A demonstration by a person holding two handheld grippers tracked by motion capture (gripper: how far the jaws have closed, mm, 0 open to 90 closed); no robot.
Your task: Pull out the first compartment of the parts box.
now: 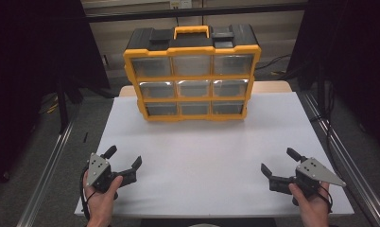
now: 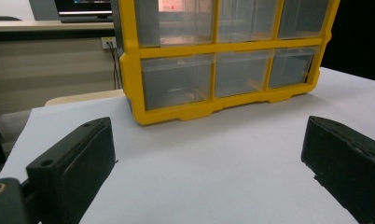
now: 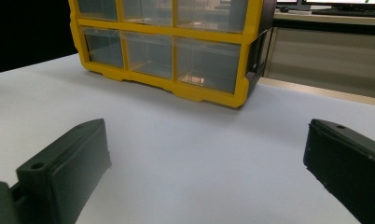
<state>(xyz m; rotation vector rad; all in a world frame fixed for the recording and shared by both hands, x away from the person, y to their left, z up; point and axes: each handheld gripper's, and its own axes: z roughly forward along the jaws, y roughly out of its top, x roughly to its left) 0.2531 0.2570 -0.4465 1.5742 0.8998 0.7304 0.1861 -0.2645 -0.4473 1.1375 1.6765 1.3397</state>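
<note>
A yellow and black drawer organizer (image 1: 193, 75) with a yellow handle and several clear drawers stands upright at the far middle of the white table (image 1: 202, 156). It rises ahead of both grippers in the left gripper view (image 2: 213, 60) and the right gripper view (image 3: 176, 46). My left gripper (image 1: 125, 157) rests near the front left corner, held by a hand, its jaws wide apart with nothing between them (image 2: 209, 158). Near the front right corner my right gripper (image 1: 279, 161) is likewise open and empty (image 3: 206, 158).
Metal frame rails (image 1: 51, 161) run along both sides of the table, with dark curtains beyond. A wooden surface (image 1: 273, 87) shows behind the white top. A broad stretch of white table lies between the grippers and the organizer.
</note>
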